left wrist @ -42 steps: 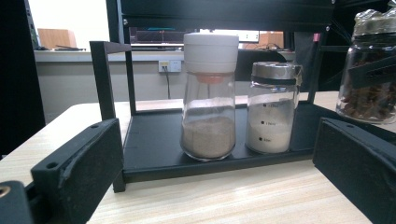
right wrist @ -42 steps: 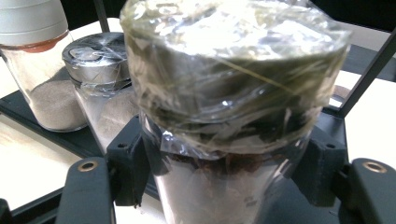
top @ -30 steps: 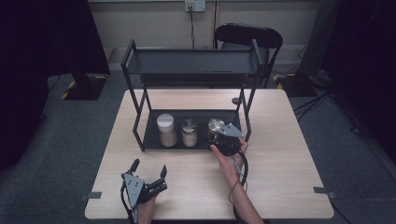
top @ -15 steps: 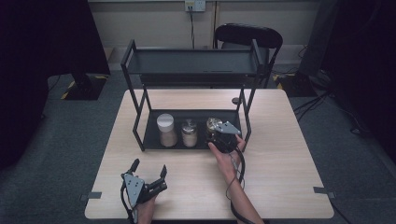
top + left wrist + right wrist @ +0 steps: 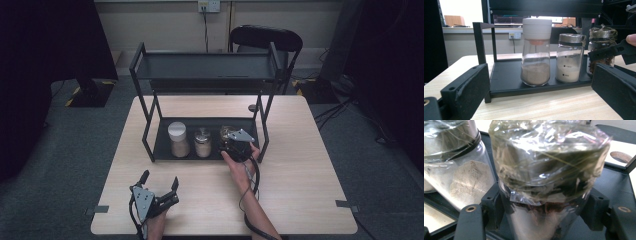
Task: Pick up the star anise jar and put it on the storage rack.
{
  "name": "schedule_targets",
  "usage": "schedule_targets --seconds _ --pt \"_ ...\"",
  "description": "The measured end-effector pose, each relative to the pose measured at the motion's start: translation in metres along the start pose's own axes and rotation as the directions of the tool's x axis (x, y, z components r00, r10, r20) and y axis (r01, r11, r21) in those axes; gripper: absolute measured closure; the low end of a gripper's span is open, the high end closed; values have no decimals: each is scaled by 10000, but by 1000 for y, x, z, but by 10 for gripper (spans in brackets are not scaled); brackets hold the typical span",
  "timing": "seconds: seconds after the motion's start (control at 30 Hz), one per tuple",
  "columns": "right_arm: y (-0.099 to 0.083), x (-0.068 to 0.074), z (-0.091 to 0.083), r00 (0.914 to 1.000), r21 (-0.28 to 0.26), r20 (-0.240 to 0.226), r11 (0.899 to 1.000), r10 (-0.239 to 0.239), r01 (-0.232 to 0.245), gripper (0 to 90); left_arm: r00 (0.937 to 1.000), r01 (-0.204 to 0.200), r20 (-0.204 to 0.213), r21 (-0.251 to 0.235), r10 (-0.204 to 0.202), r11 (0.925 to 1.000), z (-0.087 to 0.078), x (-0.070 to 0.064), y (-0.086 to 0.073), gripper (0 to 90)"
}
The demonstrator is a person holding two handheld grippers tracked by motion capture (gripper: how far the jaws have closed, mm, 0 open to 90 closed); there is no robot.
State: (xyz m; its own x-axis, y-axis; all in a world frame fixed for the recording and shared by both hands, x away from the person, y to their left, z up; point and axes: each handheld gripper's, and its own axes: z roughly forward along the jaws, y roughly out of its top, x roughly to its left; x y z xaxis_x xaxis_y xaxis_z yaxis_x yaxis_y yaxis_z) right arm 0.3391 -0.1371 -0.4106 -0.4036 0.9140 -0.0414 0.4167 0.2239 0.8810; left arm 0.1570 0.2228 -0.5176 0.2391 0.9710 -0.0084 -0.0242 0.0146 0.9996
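On the rack's tray [image 5: 162, 145], the right claw [image 5: 544, 216] gripped the wrapped jar [image 5: 546, 170]. Lifting remained, apparently. The left claw [image 5: 159, 186] rested open.

text: none legible | middle jar [image 5: 569, 58]: small dark graduation marks on the glass, too blurred to read | other jars, rack, desk: no readable labels, brands or signs

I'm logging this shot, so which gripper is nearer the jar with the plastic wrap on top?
Right. The right gripper has its jaws around the wrapped jar on the rack; the left gripper sits back near the table's front edge.
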Motion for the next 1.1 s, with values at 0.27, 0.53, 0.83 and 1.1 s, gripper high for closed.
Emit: schedule_targets --seconds 0.27,0.53,0.83,1.1 --pt "-2 -1 2 9999 30 49 9999 106 -106 314 10000 -10 -34 21 10 10000 0 -1 0 12" --pt "-3 0 1 9999 94 96 9999 132 -133 314 10000 -5 -34 14 5 10000 0 -1 0 12" --pt "-1 -1 1 9999 159 82 9998 142 -144 314 10000 -7 -32 8 7 10000 0 -1 0 12" --pt "-1 -1 1 9998 145 90 9998 163 -164 314 10000 -8 -41 10 8 10000 0 -1 0 12"
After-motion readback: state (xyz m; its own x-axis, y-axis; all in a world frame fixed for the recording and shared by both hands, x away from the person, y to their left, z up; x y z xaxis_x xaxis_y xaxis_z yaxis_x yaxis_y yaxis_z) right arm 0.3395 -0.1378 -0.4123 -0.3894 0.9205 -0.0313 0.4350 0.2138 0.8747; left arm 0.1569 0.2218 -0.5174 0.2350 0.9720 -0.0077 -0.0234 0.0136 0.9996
